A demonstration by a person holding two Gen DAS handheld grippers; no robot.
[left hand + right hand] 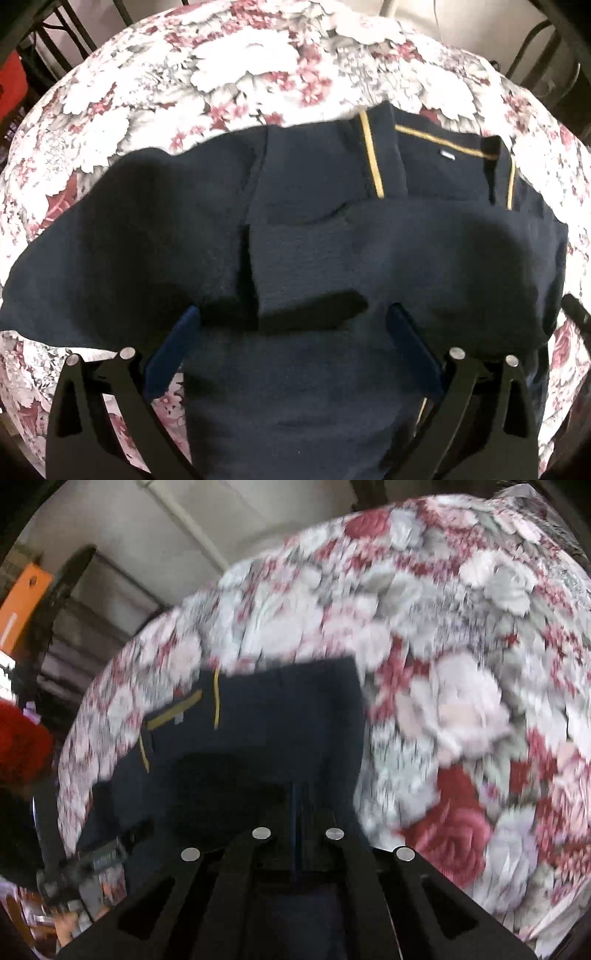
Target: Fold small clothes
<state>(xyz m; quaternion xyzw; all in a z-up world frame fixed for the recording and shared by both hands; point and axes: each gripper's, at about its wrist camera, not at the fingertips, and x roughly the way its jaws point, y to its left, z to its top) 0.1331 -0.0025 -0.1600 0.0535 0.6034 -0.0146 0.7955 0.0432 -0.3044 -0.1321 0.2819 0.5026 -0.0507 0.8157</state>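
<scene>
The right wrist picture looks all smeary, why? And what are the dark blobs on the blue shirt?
Right wrist view: the floral tablecloth is streaked by motion blur, and the fisheye lens bends it into a dome. Left wrist view: much sharper; the dark patches on the navy shirt are shadows, one ahead of the open left hand-held gripper.
</scene>
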